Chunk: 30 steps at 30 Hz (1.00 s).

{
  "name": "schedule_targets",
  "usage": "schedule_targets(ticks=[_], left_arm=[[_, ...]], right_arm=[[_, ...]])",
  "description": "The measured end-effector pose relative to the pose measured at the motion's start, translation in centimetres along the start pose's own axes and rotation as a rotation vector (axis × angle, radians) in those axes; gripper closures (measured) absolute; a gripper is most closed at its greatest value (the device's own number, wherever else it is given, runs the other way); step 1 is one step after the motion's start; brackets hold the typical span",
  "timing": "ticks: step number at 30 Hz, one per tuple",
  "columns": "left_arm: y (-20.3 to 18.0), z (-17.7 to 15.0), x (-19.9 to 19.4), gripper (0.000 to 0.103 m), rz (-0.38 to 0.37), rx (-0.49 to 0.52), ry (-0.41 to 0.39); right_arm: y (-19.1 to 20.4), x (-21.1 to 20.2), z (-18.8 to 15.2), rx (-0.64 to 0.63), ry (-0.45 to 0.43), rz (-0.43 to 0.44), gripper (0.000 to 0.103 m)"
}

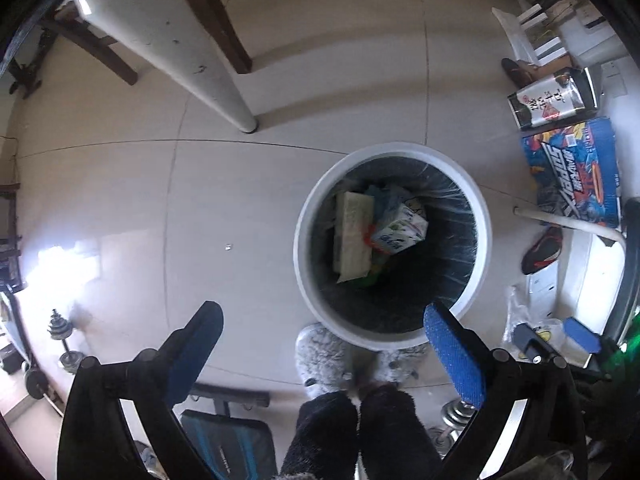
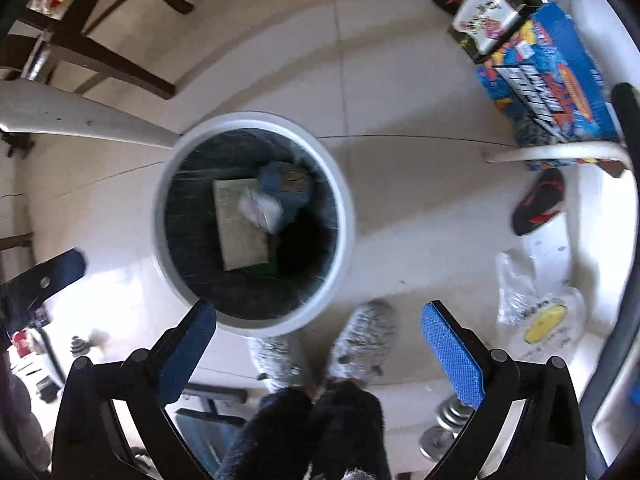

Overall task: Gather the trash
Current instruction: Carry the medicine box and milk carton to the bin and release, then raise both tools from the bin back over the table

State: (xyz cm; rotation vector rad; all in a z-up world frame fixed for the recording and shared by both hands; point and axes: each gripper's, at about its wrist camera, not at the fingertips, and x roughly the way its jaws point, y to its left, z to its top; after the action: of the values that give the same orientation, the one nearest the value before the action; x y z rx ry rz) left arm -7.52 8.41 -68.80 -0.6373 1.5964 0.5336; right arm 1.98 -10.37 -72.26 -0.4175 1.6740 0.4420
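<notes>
- the bin (image 1: 394, 152) stands on the tiled floor just ahead of the person's slippers (image 1: 320, 354), a dark liner inside it, so both claws can hang over its mouth from a standing pose.
- inside lie a flat pale box (image 1: 352, 236), a small carton (image 1: 400, 230) tilted on top of it and something blue (image 2: 286, 184) behind; in the right view the carton shows only as a white blur.
- left claw (image 1: 324, 354): fingers spread wide, nothing between them, pointing straight down at the near rim of the bin.
- right claw (image 2: 318, 356): also spread wide and empty, over the slippers with the bin to its left; likely the trash is already dropped.
- a clear bag (image 2: 536, 312) with a yellow print lies on the floor at the right, near a shoe (image 2: 538, 204); it may be next to collect, though i cannot tell whether it is trash.
</notes>
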Motion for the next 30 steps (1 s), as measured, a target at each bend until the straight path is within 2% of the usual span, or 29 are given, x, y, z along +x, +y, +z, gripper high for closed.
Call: schedule_targets(ticks=[5, 18, 24, 30], left_arm=[[0.6, -1.1, -2.3, 0.000, 0.028, -0.001, -0.015], [0.3, -4.5, -9.7, 0.000, 0.033, 0.011, -0.035], [-0.1, -6.8, -15.2, 0.000, 0.038, 0.044, -0.045], [-0.2, -9.2, -22.7, 0.000, 0.019, 0.060, -0.066]], right_arm=[[0.0, -1.9, -0.1, 0.000, -0.007, -0.055, 0.000], [2.0, -10.8, -2.5, -0.018, -0.065, -0.054, 0.000], [2.5, -17.2, -4.6, -0.017, -0.092, -0.045, 0.000], [2.8, -26.1, -7.1, -0.016, -0.126, -0.031, 0.000]])
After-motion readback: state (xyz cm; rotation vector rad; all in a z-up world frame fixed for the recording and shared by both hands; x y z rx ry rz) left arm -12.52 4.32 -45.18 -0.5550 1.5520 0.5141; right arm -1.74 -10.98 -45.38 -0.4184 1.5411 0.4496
